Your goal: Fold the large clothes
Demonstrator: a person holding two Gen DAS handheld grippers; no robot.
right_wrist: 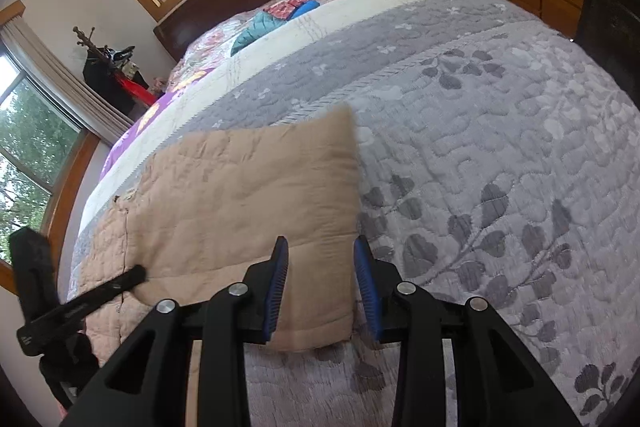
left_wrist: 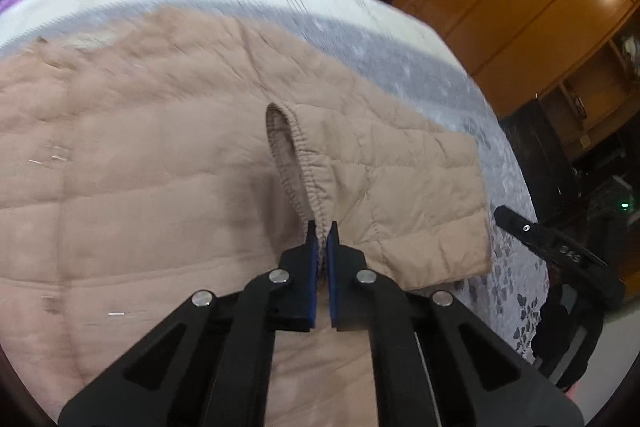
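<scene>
Two grippers are working on the beige quilted jacket [left_wrist: 160,167], which lies spread flat on the bed [right_wrist: 480,147] over its grey flowered bedspread. My left gripper [left_wrist: 322,227] is pressed together on the elastic cuff [left_wrist: 296,163] of the sleeve, I think so that the sleeve can be drawn across the body. My right gripper [right_wrist: 320,259] stands spread with a jacket corner between its fingers, not yet pinching it.
</scene>
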